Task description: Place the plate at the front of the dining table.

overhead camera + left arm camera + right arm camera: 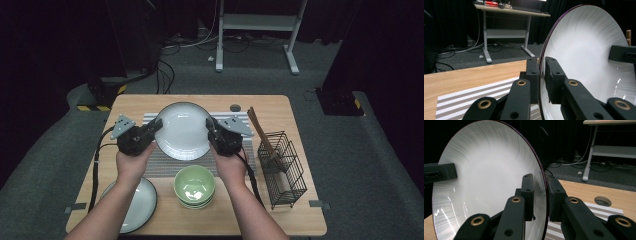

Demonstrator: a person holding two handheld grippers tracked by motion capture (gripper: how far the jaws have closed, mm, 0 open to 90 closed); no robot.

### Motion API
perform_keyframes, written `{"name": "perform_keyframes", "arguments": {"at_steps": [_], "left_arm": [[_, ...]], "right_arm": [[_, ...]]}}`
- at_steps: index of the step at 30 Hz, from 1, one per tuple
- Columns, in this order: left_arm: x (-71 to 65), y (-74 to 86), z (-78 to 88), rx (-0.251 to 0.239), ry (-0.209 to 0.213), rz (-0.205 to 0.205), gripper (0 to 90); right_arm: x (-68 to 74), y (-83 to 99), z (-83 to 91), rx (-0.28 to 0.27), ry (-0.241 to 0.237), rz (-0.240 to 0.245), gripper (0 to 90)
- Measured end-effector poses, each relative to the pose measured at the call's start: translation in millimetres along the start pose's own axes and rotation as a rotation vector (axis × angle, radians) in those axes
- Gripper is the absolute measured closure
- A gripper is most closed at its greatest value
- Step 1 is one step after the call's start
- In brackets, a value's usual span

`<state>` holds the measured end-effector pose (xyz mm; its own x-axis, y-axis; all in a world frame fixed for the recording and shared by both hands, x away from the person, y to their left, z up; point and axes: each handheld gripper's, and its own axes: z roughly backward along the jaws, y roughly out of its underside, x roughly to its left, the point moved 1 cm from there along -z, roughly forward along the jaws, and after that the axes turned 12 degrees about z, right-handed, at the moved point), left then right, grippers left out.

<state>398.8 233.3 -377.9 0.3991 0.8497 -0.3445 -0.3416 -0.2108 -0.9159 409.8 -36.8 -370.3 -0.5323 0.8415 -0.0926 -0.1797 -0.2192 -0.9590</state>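
You've got the plate (182, 131) clamped by both hand-held grippers, left (156, 127) and right (212, 131), mid-frame above the mat (165, 164); setting down remains.

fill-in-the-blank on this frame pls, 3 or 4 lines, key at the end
1. Both grippers clamp the rim of the white ____, held over the striped placemat.
2. The left gripper grips one side of the rim; the ____ gripper grips the opposite side.
3. The stacked bowls near the person are ____ in colour.
4. The chopsticks stand in a black wire ____.

Missing words: plate; right; green; basket
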Motion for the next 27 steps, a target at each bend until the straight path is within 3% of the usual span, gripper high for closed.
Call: {"name": "perform_keyframes", "arguments": {"at_steps": [6, 10, 19, 20, 27], "left_arm": [[-6.5, -7.8, -5.9, -0.001, 0.005, -0.025, 81.3], [-6.0, -7.6, -11.6, 0.012, 0.007, -0.015, 81.1], [2.6, 2.1, -23.5, 0.051, -0.011, -0.002, 80.7], [2.2, 3.5, -24.6, 0.052, -0.010, 0.015, 80.7], [7.6, 14.8, -32.8, 0.077, -0.028, 0.012, 80.6]], "right_arm": [[-6.1, -2.2, 2.3, -0.012, 0.015, -0.018, 78.1], [-9.0, -2.8, 2.8, -0.012, 0.026, -0.018, 78.3], [-11.4, 6.7, -8.2, 0.023, 0.027, -0.016, 78.5], [-11.6, 8.0, -9.5, 0.026, 0.028, -0.017, 78.5], [-15.6, 19.3, -19.4, 0.046, 0.023, -0.041, 78.3]]}}
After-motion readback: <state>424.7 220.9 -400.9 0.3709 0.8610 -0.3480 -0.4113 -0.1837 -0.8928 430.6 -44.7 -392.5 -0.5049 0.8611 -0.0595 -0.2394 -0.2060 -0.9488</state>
